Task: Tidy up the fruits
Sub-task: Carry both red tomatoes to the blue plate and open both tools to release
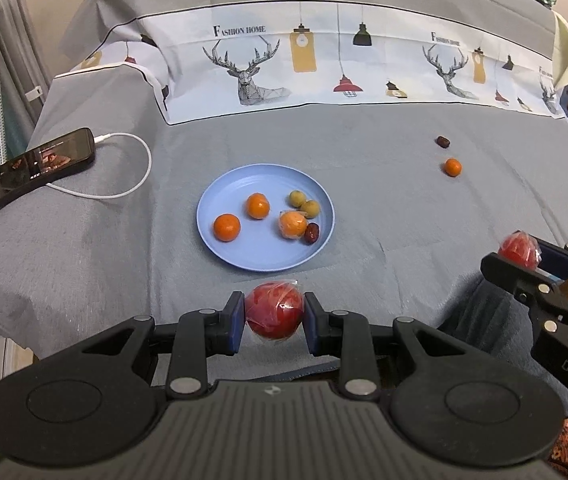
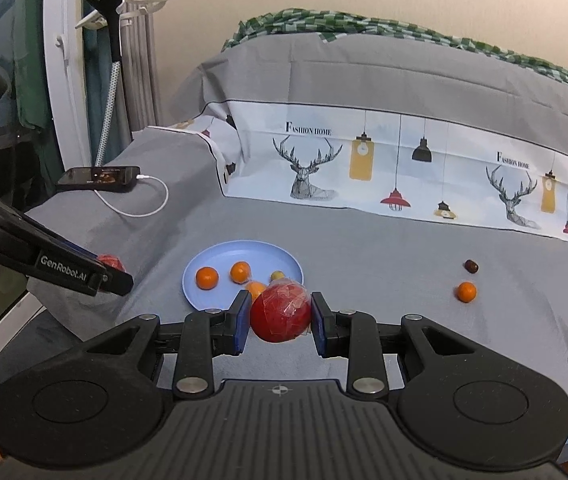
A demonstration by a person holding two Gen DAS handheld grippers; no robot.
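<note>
Carrying one plastic-wrapped red fruit apiece, the left gripper (image 1: 272, 317) and the right gripper (image 2: 280, 315) were each clenched on their load, both held above the grey bed sheet (image 1: 404, 216) just short of the blue plate (image 1: 219, 252). The plate already held small oranges, two greenish fruits and a red date. A loose small orange (image 1: 452, 167) and a dark date (image 1: 442, 142) lay well apart, to its right. The step looked like delivery; next, each fruit would need lowering onto a bare part of the plate before release.
</note>
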